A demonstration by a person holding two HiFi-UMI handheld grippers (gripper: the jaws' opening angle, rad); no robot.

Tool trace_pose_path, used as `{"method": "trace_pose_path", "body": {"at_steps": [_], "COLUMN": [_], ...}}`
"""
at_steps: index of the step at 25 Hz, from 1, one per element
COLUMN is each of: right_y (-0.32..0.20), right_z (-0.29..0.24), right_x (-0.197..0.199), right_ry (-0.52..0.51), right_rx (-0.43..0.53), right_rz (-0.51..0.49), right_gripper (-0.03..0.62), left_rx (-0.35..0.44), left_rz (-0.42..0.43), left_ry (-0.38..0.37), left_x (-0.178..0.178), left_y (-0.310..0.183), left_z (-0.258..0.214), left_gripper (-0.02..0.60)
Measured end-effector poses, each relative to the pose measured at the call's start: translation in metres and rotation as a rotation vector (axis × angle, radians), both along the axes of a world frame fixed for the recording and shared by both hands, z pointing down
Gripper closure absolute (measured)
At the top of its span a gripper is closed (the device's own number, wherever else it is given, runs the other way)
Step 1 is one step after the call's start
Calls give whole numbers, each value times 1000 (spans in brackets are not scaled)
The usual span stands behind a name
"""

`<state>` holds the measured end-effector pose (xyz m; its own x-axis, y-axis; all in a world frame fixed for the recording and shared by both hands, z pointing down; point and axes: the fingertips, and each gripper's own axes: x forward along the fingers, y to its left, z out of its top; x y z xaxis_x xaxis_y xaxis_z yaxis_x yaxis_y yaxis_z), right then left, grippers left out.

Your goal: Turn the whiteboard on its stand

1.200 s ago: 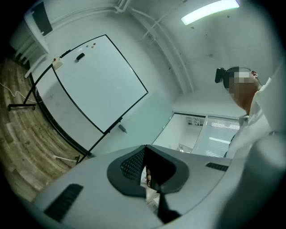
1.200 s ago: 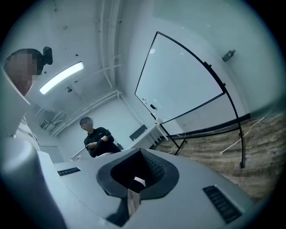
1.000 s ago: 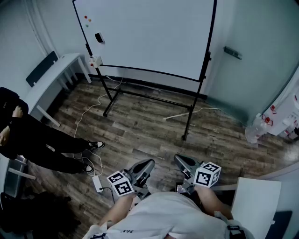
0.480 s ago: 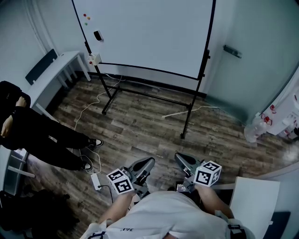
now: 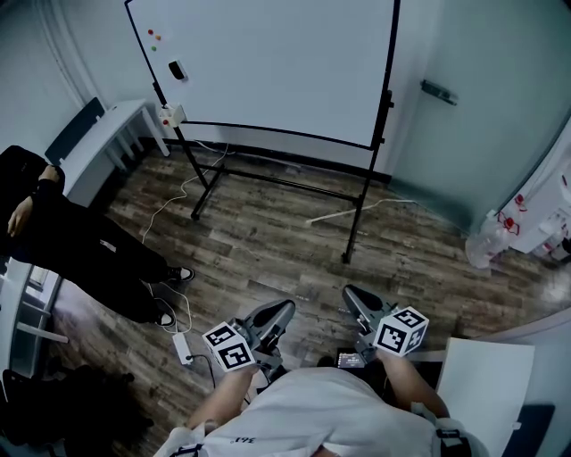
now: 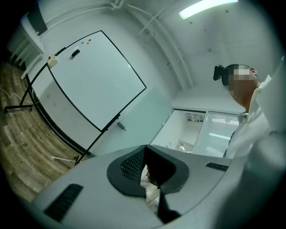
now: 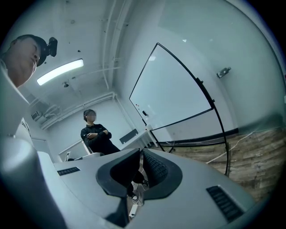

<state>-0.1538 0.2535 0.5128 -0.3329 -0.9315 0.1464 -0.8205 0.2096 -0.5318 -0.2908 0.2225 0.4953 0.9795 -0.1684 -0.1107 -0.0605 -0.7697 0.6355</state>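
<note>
The whiteboard (image 5: 268, 62) stands at the far side of the room on its stand (image 5: 277, 183). It is a smooth white panel in a thin black frame, carried between two black tubular uprights, with a low crossbar and splayed feet on the floor. It is well apart from both grippers. On its upper left are a small dark eraser (image 5: 177, 70) and a few round coloured magnets (image 5: 154, 37), and a white box (image 5: 169, 114) sits on the left upright. Only the head view shows the feet, the wood-grain plank floor (image 5: 268, 250), a white cable (image 5: 169, 205) trailing across it and a power strip (image 5: 183, 348) near the left gripper (image 5: 277, 314). That gripper's ribbed dark pads (image 6: 132, 165) are closed together at the tips on nothing. The right gripper (image 5: 357, 299) is likewise clenched and empty. At the left stand a white bench (image 5: 107, 134) and a person in black (image 5: 80, 250). The right gripper view shows this person's arms folded. Both gripper views show a long ceiling light (image 6: 208, 8), which the head view does not.
</note>
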Motion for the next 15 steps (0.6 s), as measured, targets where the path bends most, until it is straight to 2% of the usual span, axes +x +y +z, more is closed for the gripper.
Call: {"method": "trace_pose_path", "body": {"at_steps": [8,12,15], "right_y": [8,12,15], "right_z": [8,10,11], "right_x": [31,49,60], "right_ry": [31,44,60], "right_rx": [-4,0,0], "right_rz": [15,17,23], "right_gripper": [565,517,505], "left_rx": [19,32,40], "left_rz": [-2,-13,-19], "left_ry": [-3,-1,1], "left_x": [29,44,53], "left_y": [7,9,10], "left_z": [2,0,-3], "left_gripper": [574,574,574]}}
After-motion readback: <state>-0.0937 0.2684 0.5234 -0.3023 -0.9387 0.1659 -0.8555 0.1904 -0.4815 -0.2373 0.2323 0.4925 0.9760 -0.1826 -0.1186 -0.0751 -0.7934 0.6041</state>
